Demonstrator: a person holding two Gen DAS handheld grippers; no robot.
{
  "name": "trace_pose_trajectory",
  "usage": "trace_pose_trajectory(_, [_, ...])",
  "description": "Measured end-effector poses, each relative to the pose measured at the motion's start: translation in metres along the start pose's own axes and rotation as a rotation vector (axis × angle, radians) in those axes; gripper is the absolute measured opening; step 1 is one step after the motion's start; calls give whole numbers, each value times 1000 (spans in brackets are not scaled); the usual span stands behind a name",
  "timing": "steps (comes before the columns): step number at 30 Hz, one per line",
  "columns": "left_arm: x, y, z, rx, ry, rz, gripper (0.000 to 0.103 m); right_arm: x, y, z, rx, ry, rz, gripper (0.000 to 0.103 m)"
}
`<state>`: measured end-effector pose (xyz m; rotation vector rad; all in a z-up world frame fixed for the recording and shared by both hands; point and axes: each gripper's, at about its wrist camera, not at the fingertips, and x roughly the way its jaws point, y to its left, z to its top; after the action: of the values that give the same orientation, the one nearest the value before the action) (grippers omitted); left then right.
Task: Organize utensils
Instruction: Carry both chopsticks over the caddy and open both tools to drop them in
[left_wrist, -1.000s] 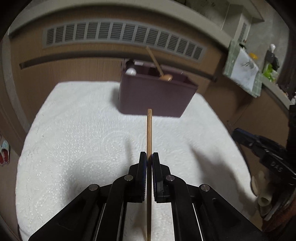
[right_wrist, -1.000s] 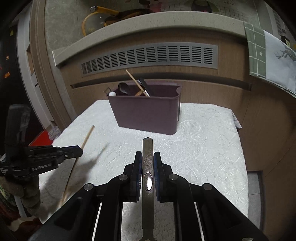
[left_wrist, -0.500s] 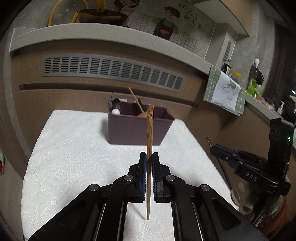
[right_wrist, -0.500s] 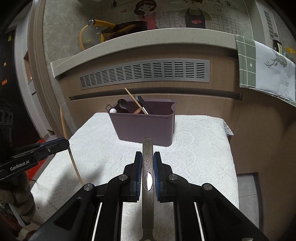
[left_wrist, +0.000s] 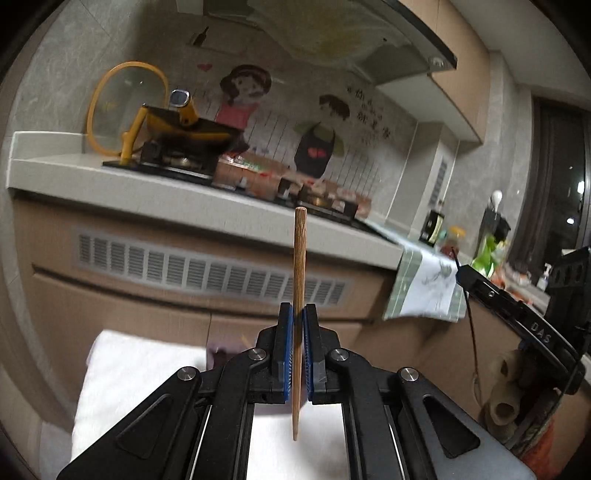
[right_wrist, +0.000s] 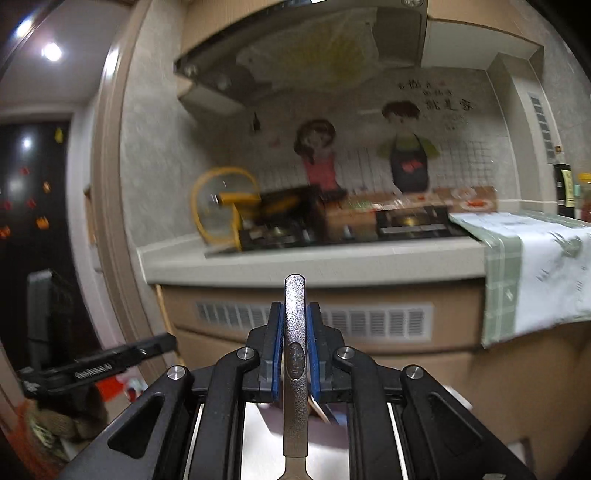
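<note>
My left gripper (left_wrist: 298, 314) is shut on a wooden chopstick (left_wrist: 298, 266), held upright, its top level with the counter edge. My right gripper (right_wrist: 294, 314) is shut on the handle of a metal utensil (right_wrist: 294, 328), also upright; its head is out of view below. The purple utensil bin (left_wrist: 218, 356) shows only as a sliver behind the left fingers, and a blurred part of it shows low between the right fingers (right_wrist: 325, 413). The right gripper appears at the right of the left wrist view (left_wrist: 517, 317); the left gripper appears at the left of the right wrist view (right_wrist: 110, 360).
The white-covered table (left_wrist: 122, 376) lies low in view. Behind stands a kitchen counter (left_wrist: 184, 199) with a stove, a yellow-handled pan (left_wrist: 177, 125) and a hanging green-edged towel (left_wrist: 424, 288). A vented cabinet front (left_wrist: 207, 269) is below the counter.
Both grippers have risen and tilted up; the bin and table have dropped almost out of view and the counter top and wall now fill the frames. Both still hold their utensils.
</note>
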<state>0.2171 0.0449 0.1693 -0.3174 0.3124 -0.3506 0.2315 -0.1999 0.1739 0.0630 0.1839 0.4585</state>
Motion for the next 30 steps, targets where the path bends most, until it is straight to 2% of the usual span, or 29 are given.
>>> trace_pose_trajectory(2, [15,7,6,2,-19,-16,5,16,-2,2,-20,-41,-1,12])
trace_pose_trajectory(4, [33,11,10,16,-32,2,5,38,-5,-2,-42,-69,-19,11])
trace_pose_trajectory(9, [84,25,17,47,-9,29,5,100,-25,-17,6,-44,-49,12])
trace_pose_trajectory(13, [110,32,10,88,-18,53,5,138,-46,-34,60,-10,-55,12])
trace_pose_trajectory(17, [131,42,-4,108,0,56,5,163,-54,-54,57,-10,-63,12])
trace_pose_trajectory(23, [161,62,-23,63,45,31,6,196,-56,-74,70,-11,-75,12])
trace_pose_trajectory(30, [183,72,-48,44,110,22,6,215,-56,-102,41,-4,-100,12])
